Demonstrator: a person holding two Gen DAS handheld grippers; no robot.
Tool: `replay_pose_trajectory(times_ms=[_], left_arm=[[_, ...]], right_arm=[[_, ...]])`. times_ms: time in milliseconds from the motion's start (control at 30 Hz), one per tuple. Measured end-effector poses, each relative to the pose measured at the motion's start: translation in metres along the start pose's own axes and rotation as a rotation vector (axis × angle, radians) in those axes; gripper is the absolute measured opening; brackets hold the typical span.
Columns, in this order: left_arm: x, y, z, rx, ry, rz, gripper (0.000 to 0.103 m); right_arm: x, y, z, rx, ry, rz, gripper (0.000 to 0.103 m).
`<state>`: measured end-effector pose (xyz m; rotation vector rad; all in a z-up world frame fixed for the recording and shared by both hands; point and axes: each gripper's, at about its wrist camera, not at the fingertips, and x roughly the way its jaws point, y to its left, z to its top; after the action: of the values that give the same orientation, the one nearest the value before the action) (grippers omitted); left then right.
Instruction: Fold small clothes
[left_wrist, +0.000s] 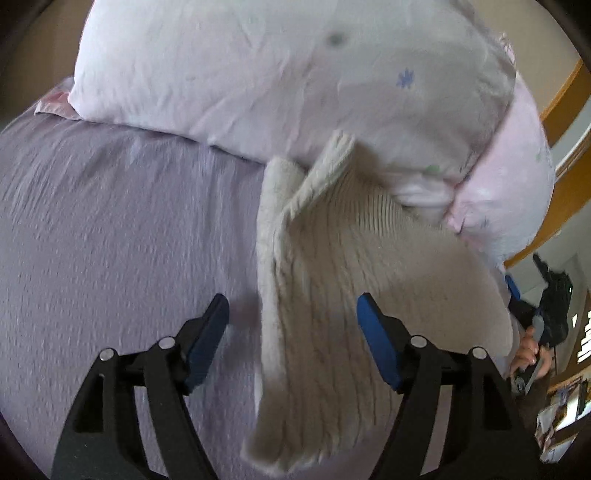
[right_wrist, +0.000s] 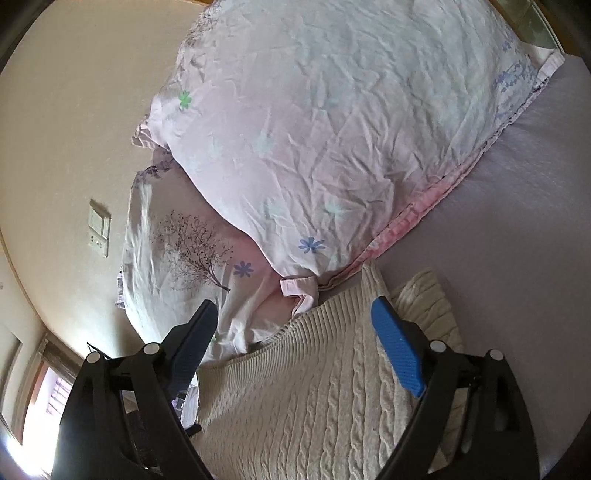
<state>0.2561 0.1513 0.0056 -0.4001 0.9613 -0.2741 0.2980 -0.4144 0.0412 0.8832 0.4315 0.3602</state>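
A cream cable-knit sweater (left_wrist: 332, 280) lies on the lavender bed sheet (left_wrist: 110, 229), partly folded, with a corner flipped up near the pillow. My left gripper (left_wrist: 291, 314) is open just above its near edge, with the cloth running between the blue pads. In the right wrist view the same sweater (right_wrist: 314, 398) fills the foreground. My right gripper (right_wrist: 293, 325) is open over it, holding nothing. The right gripper and the hand on it show at the left wrist view's right edge (left_wrist: 532, 350).
A large pale pink floral pillow (right_wrist: 332, 129) lies just beyond the sweater, on top of a second pillow with a tree print (right_wrist: 192, 251). A beige wall with a switch plate (right_wrist: 99, 225) stands behind. A wooden bed frame (left_wrist: 565, 92) runs along the right.
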Motion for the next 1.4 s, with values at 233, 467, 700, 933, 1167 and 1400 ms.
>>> replay_pose_trajectory(times_ms=[233, 467, 700, 933, 1167, 1400], left_arm=[[0.032, 0.031, 0.008, -0.292, 0.050, -0.240, 0.017], [0.023, 0.011, 0.004, -0.466, -0.016, -0.575, 0.014], [0.050, -0.153, 0.023, -0.319, 0.025, -0.881, 0.015], [0.159, -0.284, -0.002, -0.227, 0.309, -0.977, 0.020], [0.085, -0.211, 0.005, 0.037, 0.009, -0.458, 0.061], [0.116, -0.193, -0.021, 0.094, 0.151, -0.285, 0.072]], right_arm=[[-0.006, 0.000, 0.004, -0.006, -0.003, 0.025, 0.087], [-0.017, -0.006, 0.013, 0.020, -0.019, 0.054, 0.087], [-0.044, 0.002, 0.024, -0.036, -0.130, 0.009, 0.087], [-0.052, -0.019, 0.038, -0.039, -0.087, -0.102, 0.088], [-0.009, -0.031, 0.027, 0.013, 0.243, -0.147, 0.096], [0.023, -0.027, 0.003, -0.057, 0.397, -0.223, 0.096]])
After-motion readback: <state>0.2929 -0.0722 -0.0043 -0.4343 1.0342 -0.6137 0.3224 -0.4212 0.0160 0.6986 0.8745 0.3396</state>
